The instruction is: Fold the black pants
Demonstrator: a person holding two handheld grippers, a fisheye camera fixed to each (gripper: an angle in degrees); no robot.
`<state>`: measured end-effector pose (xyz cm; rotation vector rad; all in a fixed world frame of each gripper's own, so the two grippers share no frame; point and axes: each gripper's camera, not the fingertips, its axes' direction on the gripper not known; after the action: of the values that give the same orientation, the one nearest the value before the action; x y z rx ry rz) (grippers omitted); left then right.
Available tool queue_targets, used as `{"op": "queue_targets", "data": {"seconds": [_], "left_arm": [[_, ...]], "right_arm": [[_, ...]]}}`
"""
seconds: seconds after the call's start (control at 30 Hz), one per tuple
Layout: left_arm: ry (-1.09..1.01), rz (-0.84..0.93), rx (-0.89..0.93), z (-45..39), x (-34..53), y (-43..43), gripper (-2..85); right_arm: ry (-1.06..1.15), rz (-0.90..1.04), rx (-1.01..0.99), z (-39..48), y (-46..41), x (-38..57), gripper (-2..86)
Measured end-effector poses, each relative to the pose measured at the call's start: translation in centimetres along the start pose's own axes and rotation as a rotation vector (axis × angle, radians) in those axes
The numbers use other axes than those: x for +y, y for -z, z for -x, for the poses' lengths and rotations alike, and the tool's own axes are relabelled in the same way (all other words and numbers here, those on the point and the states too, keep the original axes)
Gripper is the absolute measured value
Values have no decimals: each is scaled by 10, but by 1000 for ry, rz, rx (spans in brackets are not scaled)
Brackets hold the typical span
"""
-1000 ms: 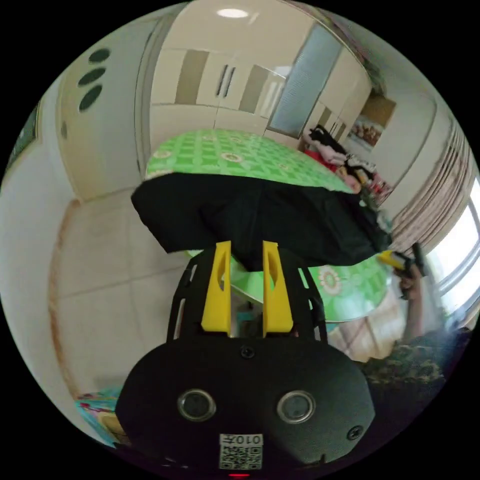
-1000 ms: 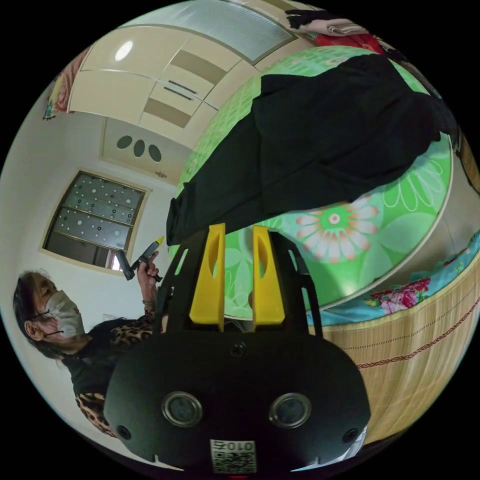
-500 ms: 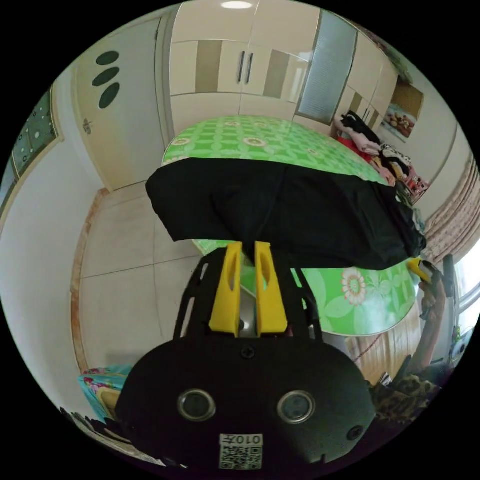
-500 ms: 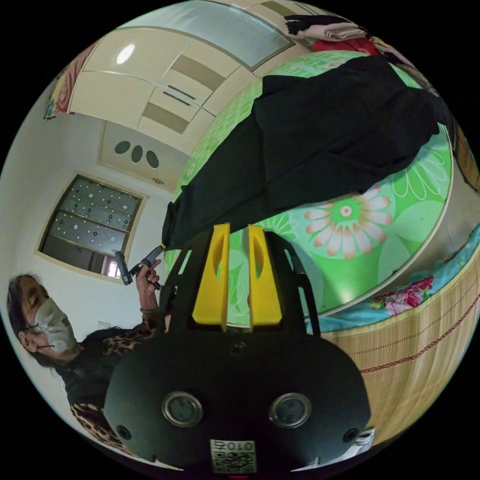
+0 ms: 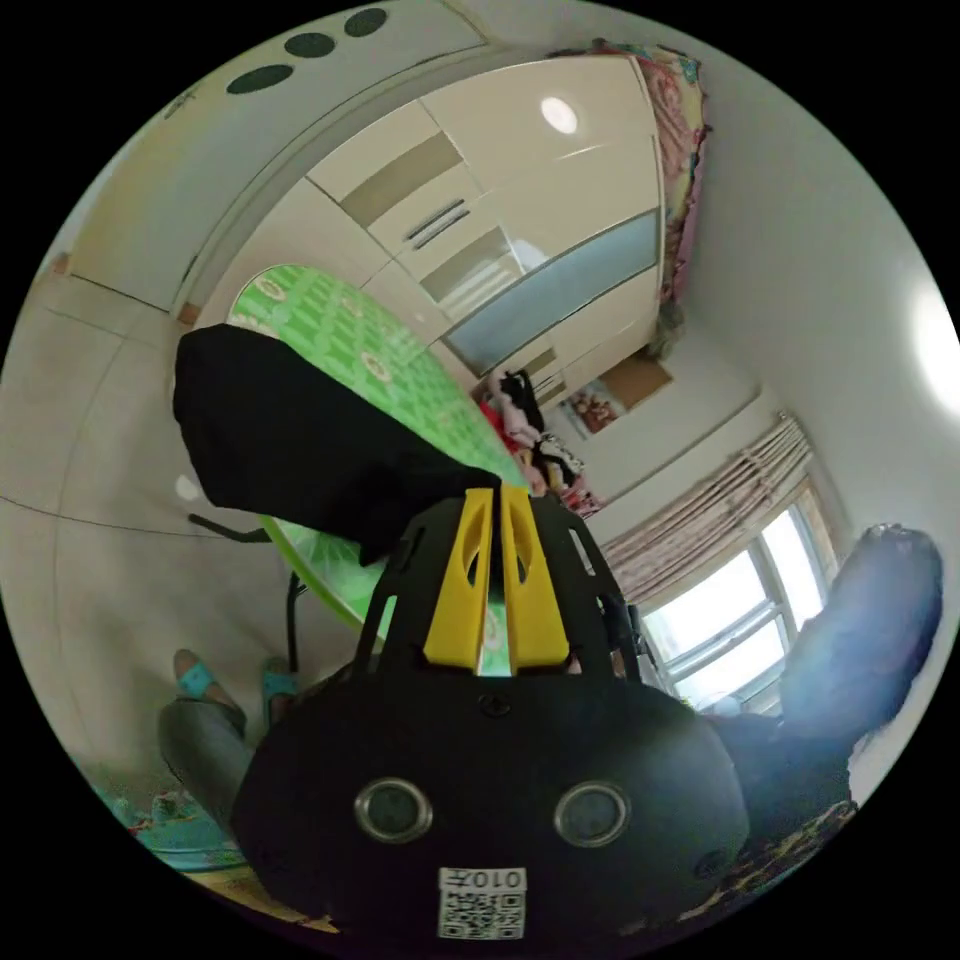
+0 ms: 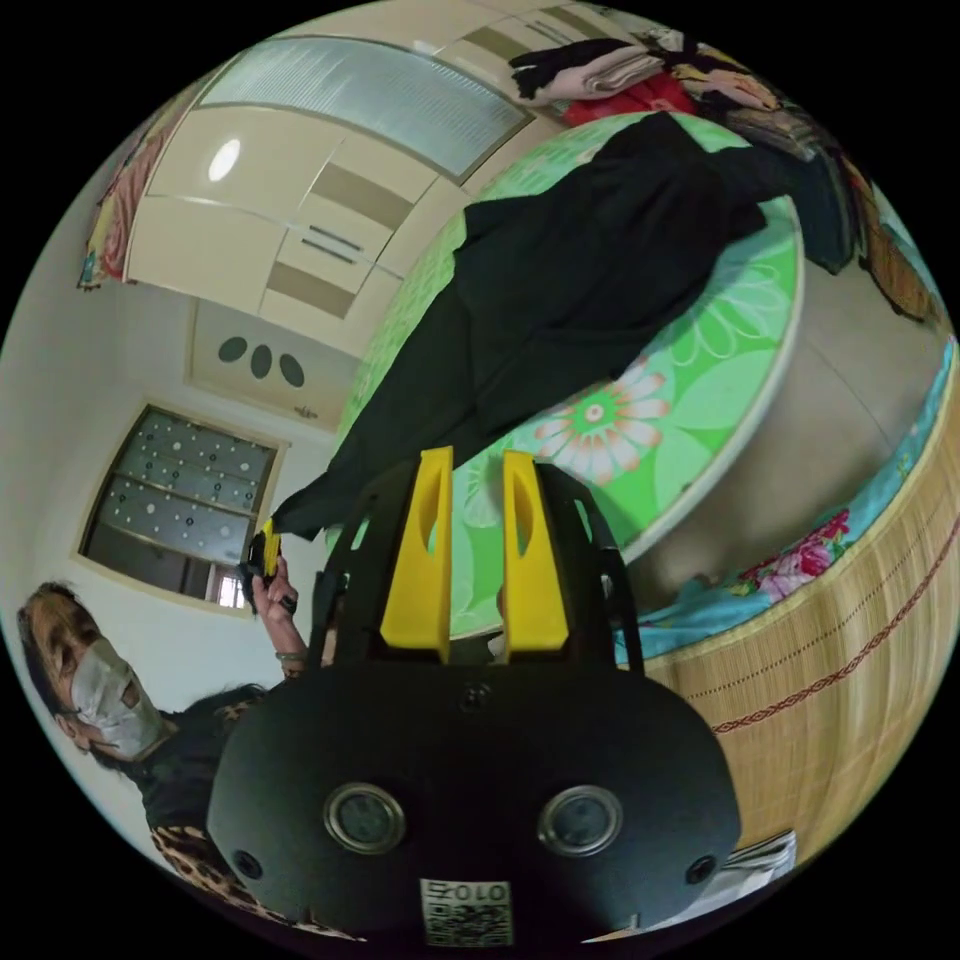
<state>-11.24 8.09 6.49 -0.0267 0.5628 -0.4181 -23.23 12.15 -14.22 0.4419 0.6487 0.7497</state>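
The black pants (image 6: pixel 580 280) lie spread across a round table under a green flowered cloth (image 6: pixel 720 370). One corner is drawn out to a point off the table's edge, where the left gripper (image 6: pixel 268 545) in the person's hand is shut on it. In the left gripper view, the yellow jaws of the left gripper (image 5: pixel 492 492) are pressed almost together on dark cloth at the edge of the pants (image 5: pixel 290 430). My right gripper (image 6: pixel 476 458) stands open in front of the table, with only green cloth showing between its jaws.
A pile of other clothes (image 6: pixel 620 70) sits at the table's far side. A bed with a woven mat and flowered sheet (image 6: pixel 850 680) is close by. The person in a mask (image 6: pixel 110 690) stands by the table. Wardrobes (image 5: pixel 450 230) line the wall, and tiled floor (image 5: pixel 90 500) surrounds the table.
The left jaws narrowed and took hold of the pants' corner, which is now pulled off the table's edge. The left view has rolled sharply. The right jaws opened slightly.
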Motion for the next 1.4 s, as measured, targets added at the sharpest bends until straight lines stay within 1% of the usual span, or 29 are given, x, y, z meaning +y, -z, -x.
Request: {"op": "queue_targets", "data": {"seconds": [0.13,0.23,0.3,0.4,0.47,0.53,0.63,0.73,0.77,0.97,1.03,1.07,1.1,1.17,1.3,1.4], "left_arm": [[-5,-6,148,6,-5,10,-3],[-56,-28,211,-5,-16,19,-3],[-96,-45,242,-13,-22,25,-3],[-133,-65,232,-16,-28,34,-2],[-120,-60,233,-9,-29,34,-2],[-87,-48,230,4,-26,29,-2],[-20,-26,218,24,-17,21,-2],[38,-38,198,43,-5,25,0],[44,-44,188,46,-3,27,0],[154,-55,119,74,36,38,10],[163,-71,68,74,53,42,19],[164,-77,49,73,56,44,23],[164,-98,10,70,63,48,30],[147,-117,-33,65,71,53,41],[166,-85,-151,62,84,48,62],[184,-61,-140,63,94,34,78]], "right_arm": [[0,15,-16,-1,2,2,89],[13,26,-19,4,2,5,90],[-22,-79,56,2,15,13,83],[-82,-249,138,-5,45,20,84],[-100,-245,181,-10,50,14,92],[-106,-203,177,-15,47,4,92],[-107,-149,157,-18,40,-9,65],[-86,-254,169,-11,56,-1,41],[-78,-288,134,-11,65,5,39],[-69,-314,-17,-29,78,30,36],[-55,-376,-126,-36,84,40,36],[-41,-421,-229,-43,89,45,35],[-64,-462,-338,-54,92,49,35],[-133,-498,-419,-70,92,53,35],[-214,-517,-417,-85,86,58,36],[-241,-542,-428,-91,84,65,37]]}}
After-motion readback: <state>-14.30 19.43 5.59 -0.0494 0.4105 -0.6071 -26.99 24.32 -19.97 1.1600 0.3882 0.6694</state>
